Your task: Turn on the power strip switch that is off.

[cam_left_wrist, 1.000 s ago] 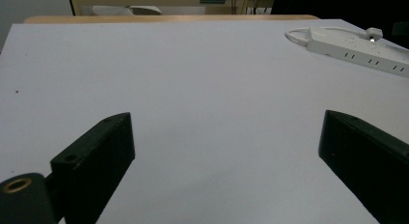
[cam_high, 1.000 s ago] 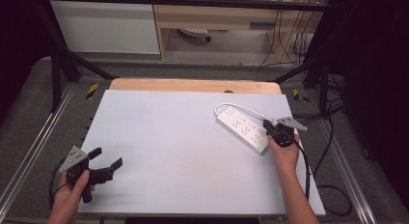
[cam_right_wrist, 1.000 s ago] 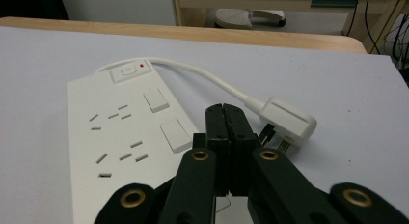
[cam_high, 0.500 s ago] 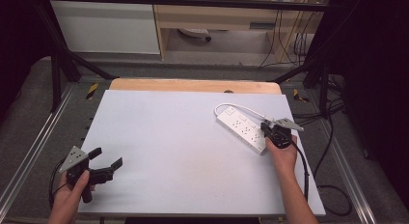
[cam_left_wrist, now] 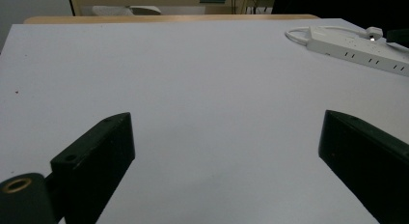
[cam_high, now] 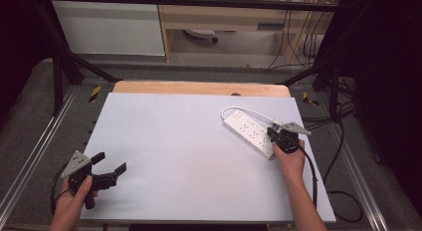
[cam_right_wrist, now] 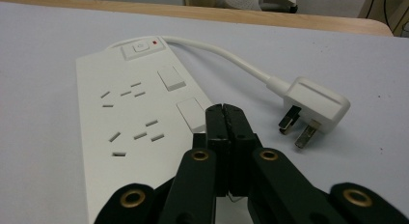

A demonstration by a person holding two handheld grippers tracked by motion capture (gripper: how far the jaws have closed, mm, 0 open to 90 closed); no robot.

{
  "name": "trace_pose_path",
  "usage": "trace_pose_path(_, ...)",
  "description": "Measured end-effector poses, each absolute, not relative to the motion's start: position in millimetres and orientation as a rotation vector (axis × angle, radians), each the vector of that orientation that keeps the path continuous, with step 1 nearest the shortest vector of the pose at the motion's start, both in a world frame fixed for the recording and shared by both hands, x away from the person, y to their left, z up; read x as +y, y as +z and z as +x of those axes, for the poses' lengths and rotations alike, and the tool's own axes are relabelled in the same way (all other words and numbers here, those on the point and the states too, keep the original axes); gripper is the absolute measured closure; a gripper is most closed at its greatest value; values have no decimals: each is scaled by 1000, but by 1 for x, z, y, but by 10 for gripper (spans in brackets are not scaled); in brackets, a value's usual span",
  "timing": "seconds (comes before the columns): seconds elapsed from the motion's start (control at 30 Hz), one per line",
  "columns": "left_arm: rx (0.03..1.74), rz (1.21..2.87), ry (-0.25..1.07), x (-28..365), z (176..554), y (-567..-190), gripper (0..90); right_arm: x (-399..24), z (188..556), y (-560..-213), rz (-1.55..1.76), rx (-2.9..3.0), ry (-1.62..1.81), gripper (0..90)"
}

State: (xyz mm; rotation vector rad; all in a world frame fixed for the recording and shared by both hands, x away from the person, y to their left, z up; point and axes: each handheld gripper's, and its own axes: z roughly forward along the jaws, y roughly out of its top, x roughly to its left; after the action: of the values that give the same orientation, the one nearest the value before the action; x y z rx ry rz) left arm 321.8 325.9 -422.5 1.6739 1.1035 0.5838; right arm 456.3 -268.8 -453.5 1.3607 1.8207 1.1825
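A white power strip [cam_high: 249,136] lies at the right of the table, its cord looping back to a white plug [cam_right_wrist: 316,104] that rests on the table surface. In the right gripper view the strip [cam_right_wrist: 135,118] shows sockets and rocker switches. My right gripper [cam_high: 275,134] is over the strip's near end, jaws pressed together with nothing between them; its tip [cam_right_wrist: 224,117] sits just above the strip beside a switch. My left gripper [cam_high: 110,164] rests at the table's near left corner, jaws wide apart and empty. In the left gripper view the power strip [cam_left_wrist: 359,48] lies far off at the right.
The white table top [cam_high: 189,156] has a wooden edge [cam_high: 199,87] at the back. Black frame legs and cables [cam_high: 343,141] stand at the right of the table. A metal rail [cam_high: 30,156] runs along the left side.
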Motion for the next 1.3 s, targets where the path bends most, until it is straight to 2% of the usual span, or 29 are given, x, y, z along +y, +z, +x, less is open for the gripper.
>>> trace_pose_path(1.3, 1098, 1679, 580, 326, 322, -423, 59, -267, 456, -456, 1356, 1832, 1173, 900)
